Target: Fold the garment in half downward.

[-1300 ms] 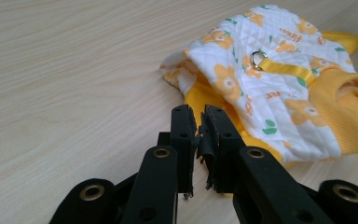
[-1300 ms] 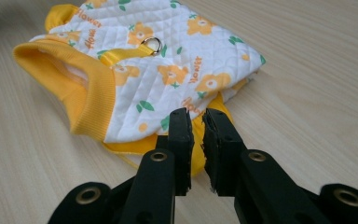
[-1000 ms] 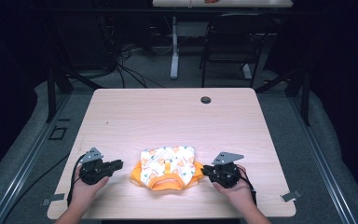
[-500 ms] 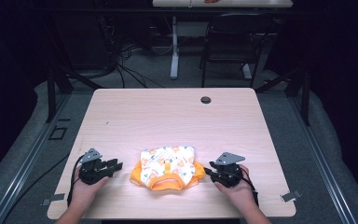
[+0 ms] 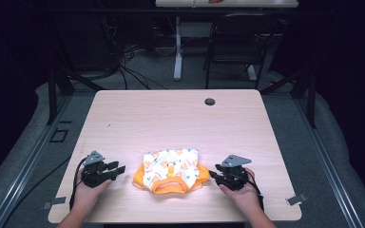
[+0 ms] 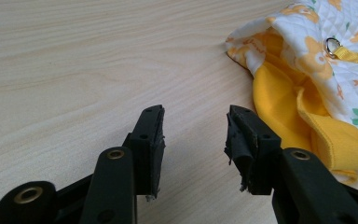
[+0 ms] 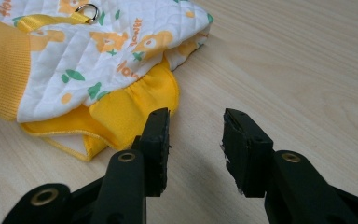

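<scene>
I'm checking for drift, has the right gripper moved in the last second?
Yes, slightly. The right gripper has shifted toward the table's right edge and a touch nearer the person, away from the folded yellow garment.

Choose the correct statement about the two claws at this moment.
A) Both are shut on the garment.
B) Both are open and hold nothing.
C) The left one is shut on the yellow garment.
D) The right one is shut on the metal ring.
B: in its own view the left claw shows a bare gap over the table, and so does the right claw, beside the garment.
</scene>
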`<action>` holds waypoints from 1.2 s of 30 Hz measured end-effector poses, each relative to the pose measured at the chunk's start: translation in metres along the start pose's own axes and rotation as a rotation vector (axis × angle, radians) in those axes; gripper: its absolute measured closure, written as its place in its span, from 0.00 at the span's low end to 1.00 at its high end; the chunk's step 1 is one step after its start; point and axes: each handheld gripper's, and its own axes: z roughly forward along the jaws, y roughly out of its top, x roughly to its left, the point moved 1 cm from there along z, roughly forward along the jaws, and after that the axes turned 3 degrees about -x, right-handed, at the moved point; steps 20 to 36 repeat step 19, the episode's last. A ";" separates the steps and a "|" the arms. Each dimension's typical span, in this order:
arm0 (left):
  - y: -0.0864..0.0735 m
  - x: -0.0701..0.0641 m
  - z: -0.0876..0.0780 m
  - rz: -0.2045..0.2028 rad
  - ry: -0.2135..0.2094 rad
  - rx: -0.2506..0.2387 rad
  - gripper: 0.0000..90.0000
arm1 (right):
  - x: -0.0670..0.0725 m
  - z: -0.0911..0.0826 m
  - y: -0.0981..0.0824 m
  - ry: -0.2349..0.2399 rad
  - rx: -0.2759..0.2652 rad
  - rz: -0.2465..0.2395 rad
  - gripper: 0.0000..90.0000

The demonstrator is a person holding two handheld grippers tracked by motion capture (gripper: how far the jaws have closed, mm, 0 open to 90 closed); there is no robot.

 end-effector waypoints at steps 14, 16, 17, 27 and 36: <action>0.001 0.000 -0.001 0.008 0.013 -0.006 0.60 | 0.000 0.004 -0.002 -0.001 0.004 0.004 0.66; 0.001 -0.001 -0.001 0.011 0.013 -0.009 0.60 | 0.000 0.005 -0.002 -0.003 0.005 0.003 0.66; 0.001 -0.001 -0.002 0.014 0.014 -0.007 0.60 | 0.000 0.005 -0.002 -0.004 0.000 0.005 0.66; 0.001 -0.001 -0.001 0.023 0.018 -0.002 0.59 | 0.000 0.006 -0.002 -0.005 -0.002 0.007 0.65; 0.001 -0.001 -0.001 0.023 0.018 -0.002 0.59 | 0.000 0.006 -0.002 -0.005 -0.002 0.007 0.65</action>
